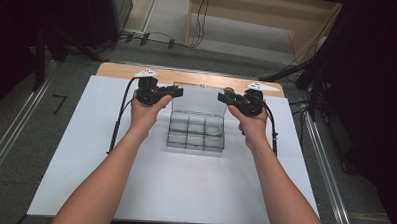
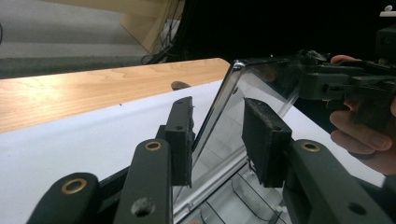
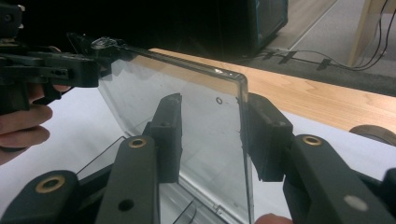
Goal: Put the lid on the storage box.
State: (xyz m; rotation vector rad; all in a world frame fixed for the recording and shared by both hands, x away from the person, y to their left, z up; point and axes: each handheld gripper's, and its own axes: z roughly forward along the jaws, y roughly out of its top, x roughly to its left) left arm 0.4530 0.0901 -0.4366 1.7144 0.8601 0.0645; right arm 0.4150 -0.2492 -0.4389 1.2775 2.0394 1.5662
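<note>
Plainly, the clear box (image 1: 196,132) sat mid-counter (image 1: 85,153) with its lid (image 1: 199,98) raised upright along the far edge, long axis running left to right. The left gripper (image 1: 173,91) and right gripper (image 1: 223,97) straddled its opposite ends, jaws apart, pads not visibly pressing.

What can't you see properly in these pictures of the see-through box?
- Inside the box: in the high view it is too small and glassy to tell if its compartments hold anything.
- Box base: cut off by the bottom edge in both gripper views, behind the fingers.
- Lid: whether the left gripper or right gripper presses on it is unclear; the clear plastic hides the contact.
- Room beyond the table: too dark.
</note>
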